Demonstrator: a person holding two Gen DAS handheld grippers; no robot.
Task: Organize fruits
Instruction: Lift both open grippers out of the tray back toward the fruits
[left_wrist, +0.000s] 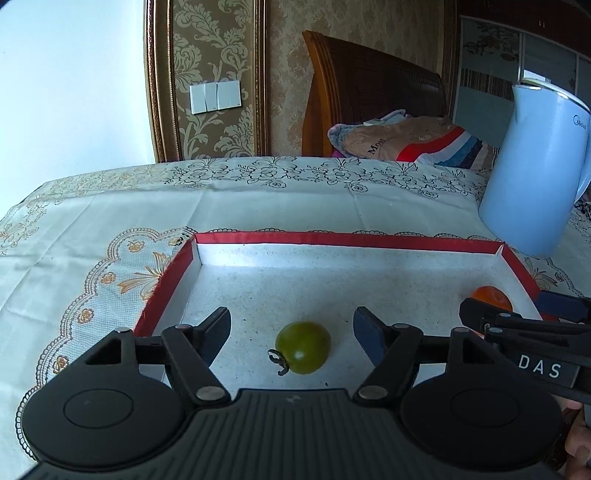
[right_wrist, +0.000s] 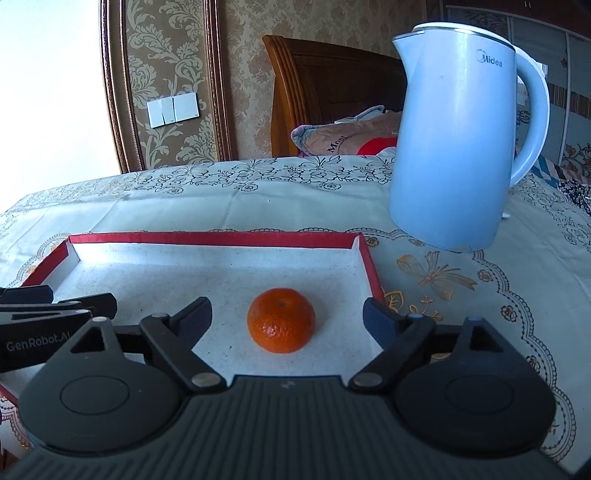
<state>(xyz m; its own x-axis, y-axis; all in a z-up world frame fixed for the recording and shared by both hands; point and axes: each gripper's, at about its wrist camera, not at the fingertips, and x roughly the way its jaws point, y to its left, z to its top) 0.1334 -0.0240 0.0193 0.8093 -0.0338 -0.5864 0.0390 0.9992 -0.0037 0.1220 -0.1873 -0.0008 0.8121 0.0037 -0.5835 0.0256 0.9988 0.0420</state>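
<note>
left wrist view shows the left gripper (left_wrist: 291, 332) spread wide around a green tomato (left_wrist: 303, 347) in the red-rimmed tray (left_wrist: 332, 240). right gripper (right_wrist: 286, 319) gapes around a tangerine (right_wrist: 280, 319), touching nothing.

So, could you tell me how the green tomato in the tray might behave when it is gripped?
The green tomato is round and lies loose on the flat tray, so it may roll if nudged. Its glossy skin looks slippery. The left gripper stands open around it.

In front of me, a small round green tomato (left_wrist: 303, 347) with a curled dark stem lies on the white floor of the shallow red-rimmed cardboard tray (left_wrist: 332, 239); a dimpled orange tangerine (right_wrist: 281, 319) sits apart, nearer its right wall.
</note>
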